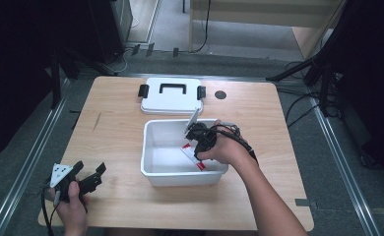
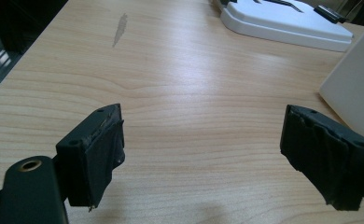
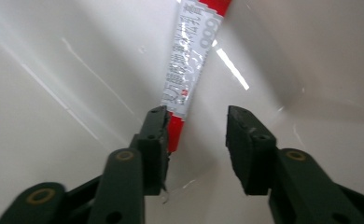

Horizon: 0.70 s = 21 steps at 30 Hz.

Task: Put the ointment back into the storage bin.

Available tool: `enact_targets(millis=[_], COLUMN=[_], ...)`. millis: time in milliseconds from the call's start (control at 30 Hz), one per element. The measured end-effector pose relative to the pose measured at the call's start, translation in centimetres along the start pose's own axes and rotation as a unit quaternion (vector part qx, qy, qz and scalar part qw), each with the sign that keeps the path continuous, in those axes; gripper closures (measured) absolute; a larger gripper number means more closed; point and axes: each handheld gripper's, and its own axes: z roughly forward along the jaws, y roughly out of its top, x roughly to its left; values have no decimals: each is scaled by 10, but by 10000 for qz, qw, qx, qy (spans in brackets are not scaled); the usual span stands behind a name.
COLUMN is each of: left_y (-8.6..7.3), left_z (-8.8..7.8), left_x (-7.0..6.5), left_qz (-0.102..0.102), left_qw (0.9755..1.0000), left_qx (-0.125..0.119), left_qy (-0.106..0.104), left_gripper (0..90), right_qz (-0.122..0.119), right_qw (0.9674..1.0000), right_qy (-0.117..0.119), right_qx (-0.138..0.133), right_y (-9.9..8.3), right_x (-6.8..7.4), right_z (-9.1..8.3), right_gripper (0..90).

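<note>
A white plastic bin [image 1: 185, 178] stands in the middle of the wooden table [image 1: 116, 128]. On its floor lies a white tube with red ends [image 1: 192, 158], seen close up in the right gripper view as the tube [image 3: 189, 56]. My right gripper [image 1: 196, 142] reaches down into the bin. Its jaws stand apart in the right gripper view [image 3: 196, 116], and the tube's red end rests beside the inner face of the left one, with the other jaw off it. My left gripper [image 1: 89, 167] rests near the table's front left corner, open [image 2: 203, 116] over bare wood.
The bin's white lid [image 1: 172, 96] with black handle and clips lies flat behind the bin, and the lid [image 2: 287, 21] also appears far off in the left gripper view. A small dark round hole [image 1: 220, 95] sits to its right. The bin wall [image 2: 357, 88] stands right of my left gripper.
</note>
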Motion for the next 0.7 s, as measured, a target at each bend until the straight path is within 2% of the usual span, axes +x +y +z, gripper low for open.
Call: enact_targets(millis=[100,200,267,367,567,700], left_y=[0,0,0,0,0,0], left_z=[0,0,0,0,0,0], left_x=[0,0,0,0,0,-1], left_qz=[11,19,26,11,10,15], left_qw=[10000,10000,10000,10000,10000,10000], left_qx=[2,7,10,1,-2,2], left_qy=[3,6,7,6,5,5], left_gripper=[144,144,144,144,144,144], right_qz=[-162,-329,-302,-292,-163,-20], right_qw=[9996,9988,9987,9987,9977,9962], right_qy=[153,7,-47,-69,-136,-199], right_qx=[-190,-364,-402,-410,-640,-849], right_y=[-3,-4,-5,-7,-13,-23], right_x=[4,6,8,11,9,1], right_z=[-9,-19,-25,-37,-62,-75], right_gripper=[496,377,260,151,100,93])
